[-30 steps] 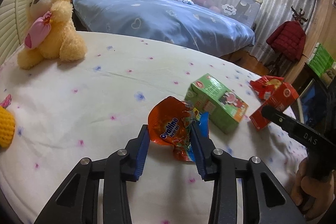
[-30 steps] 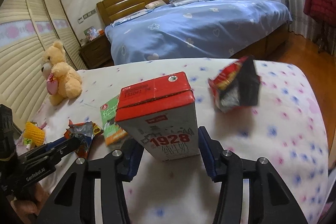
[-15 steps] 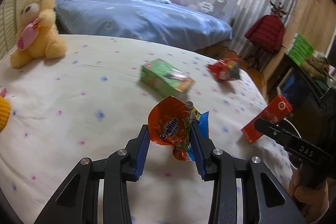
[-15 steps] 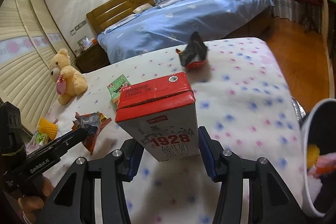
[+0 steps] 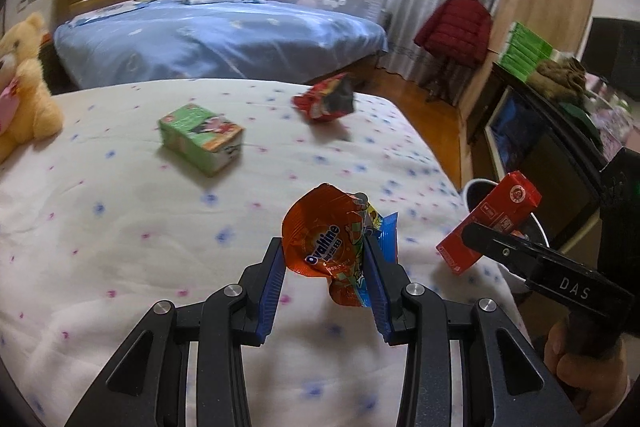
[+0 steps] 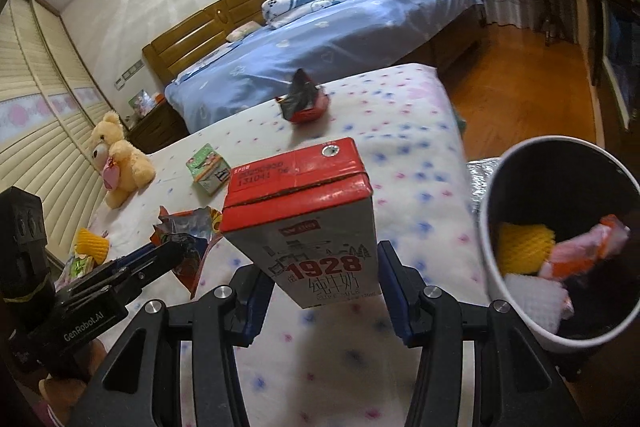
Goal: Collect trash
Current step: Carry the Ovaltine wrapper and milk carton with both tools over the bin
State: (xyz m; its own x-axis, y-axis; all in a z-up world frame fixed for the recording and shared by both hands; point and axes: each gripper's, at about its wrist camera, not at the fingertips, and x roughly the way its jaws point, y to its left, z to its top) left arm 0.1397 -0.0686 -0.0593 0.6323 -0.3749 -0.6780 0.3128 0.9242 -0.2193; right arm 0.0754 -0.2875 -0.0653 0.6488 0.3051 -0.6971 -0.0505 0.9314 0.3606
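The left gripper (image 5: 325,259) has its blue ribbed pads pressed on either side of a crumpled orange Ovaltine wrapper (image 5: 324,247), held clear above the bed (image 5: 120,235). The right gripper (image 6: 320,281) clamps a red-topped 1928 milk carton (image 6: 308,223) by its two narrow sides, upright between the pads. The trash bin (image 6: 486,227) stands just beside the bed's edge, to the right of the carton, with a yellow foam net and pink wrappers already lying inside.

The wrapper is thin, glossy foil, pinched only across its middle, so it could slide out of the pads or catch on the ribbing when let go. The carton is a stiff, smooth-sided box; if released before it is over the bin's opening it could strike the rim and drop to the floor, and both grippers heading for one narrow mouth could bump each other.

Still lying on the soft, dotted white quilt are a green carton (image 5: 200,139) on its side and a crinkled red snack bag (image 5: 326,101) near the far edge.
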